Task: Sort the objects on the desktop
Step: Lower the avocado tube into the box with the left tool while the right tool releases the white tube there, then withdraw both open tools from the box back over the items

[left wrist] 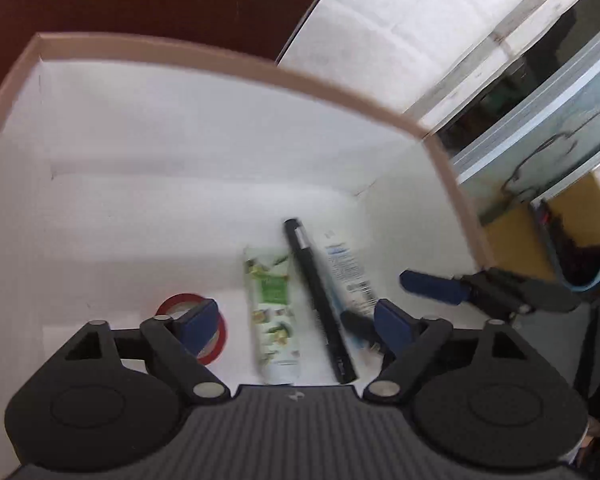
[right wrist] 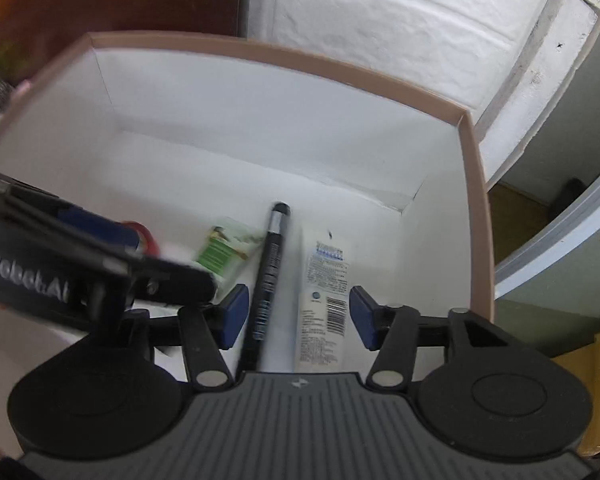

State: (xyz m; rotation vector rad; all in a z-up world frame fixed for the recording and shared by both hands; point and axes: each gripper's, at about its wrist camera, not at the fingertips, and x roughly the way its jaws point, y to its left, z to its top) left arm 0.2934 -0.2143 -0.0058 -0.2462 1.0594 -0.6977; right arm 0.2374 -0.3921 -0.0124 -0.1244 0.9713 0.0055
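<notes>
Right wrist view shows the right tool (right wrist: pixel 295 316) wide open, holding nothing, over the box (right wrist: pixel 476 200). Black pen (right wrist: pixel 269 280) and white tube (right wrist: pixel 324 300) lie below it, long sides pointing away, probably just dropped. Left tool (left wrist: pixel 296 326) is open too.

Both wrist fisheyes look steeply down, close, into the white box (left wrist: pixel 204 60) (right wrist: pixel 260 48). Left view sits over its near-left part, right view over its near-right. Shared: box floor with black pen (left wrist: pixel 320 304) (right wrist: pixel 268 276), both tubes, red tape.
</notes>
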